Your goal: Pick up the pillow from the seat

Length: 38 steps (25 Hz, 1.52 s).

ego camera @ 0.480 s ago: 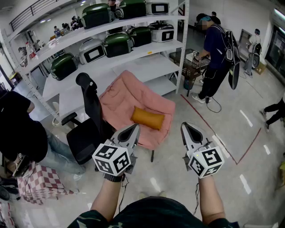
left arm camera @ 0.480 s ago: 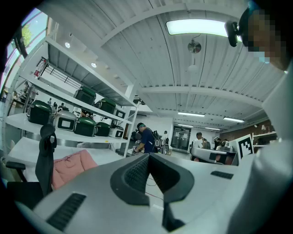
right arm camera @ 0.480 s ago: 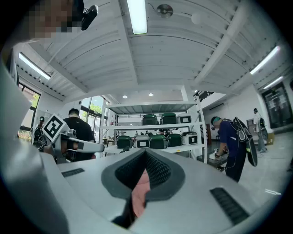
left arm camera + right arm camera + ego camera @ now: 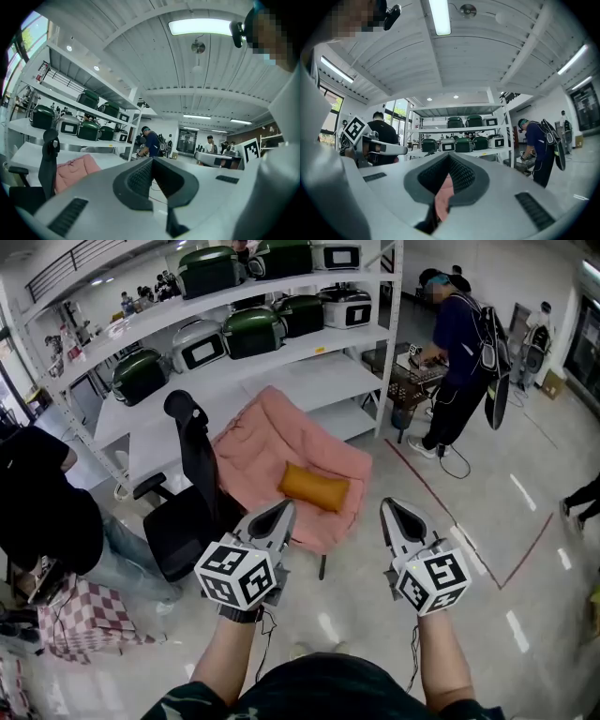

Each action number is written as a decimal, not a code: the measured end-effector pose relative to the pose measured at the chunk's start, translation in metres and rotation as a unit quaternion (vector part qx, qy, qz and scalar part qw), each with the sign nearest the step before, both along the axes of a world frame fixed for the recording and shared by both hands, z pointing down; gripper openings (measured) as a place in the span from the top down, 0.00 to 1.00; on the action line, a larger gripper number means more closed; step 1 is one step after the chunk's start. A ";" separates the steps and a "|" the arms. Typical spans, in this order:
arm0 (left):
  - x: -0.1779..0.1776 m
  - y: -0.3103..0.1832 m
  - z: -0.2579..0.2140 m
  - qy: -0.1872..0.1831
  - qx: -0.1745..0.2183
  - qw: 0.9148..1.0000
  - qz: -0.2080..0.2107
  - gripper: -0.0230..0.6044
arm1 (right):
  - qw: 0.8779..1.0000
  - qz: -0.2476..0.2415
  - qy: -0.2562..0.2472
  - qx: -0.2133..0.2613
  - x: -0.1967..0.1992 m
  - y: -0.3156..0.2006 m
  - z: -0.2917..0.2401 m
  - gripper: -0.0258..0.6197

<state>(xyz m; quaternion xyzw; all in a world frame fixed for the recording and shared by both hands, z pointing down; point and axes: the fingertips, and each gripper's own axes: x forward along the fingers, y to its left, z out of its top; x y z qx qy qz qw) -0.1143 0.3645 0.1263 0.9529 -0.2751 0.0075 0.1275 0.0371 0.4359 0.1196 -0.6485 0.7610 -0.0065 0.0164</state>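
In the head view the orange pillow [image 4: 313, 487] lies across the seat of the pink armchair [image 4: 272, 442], beside a black office chair [image 4: 192, 493]. The left gripper [image 4: 275, 518] and right gripper [image 4: 398, 517] are held level on outstretched forearms, short of the seat, likely squaring up for the reach. The left gripper view shows its jaws closed and empty. The right gripper view shows the same, with pink upholstery [image 4: 443, 201] glimpsed behind the tips.

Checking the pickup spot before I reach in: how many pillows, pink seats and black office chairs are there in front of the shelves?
pillow: 1
pink seat: 1
black office chair: 1
Total: 3
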 end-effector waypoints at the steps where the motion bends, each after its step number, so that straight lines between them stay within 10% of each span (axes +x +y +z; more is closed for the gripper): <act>1: 0.001 0.001 0.000 0.000 0.000 1.000 -0.001 0.95 | 1.000 -0.003 -0.001 -0.002 0.000 0.000 0.001 0.96; 38: 0.055 0.029 0.012 -0.020 0.021 0.999 -0.027 0.95 | 0.999 -0.026 -0.021 0.012 0.051 0.028 0.016 0.96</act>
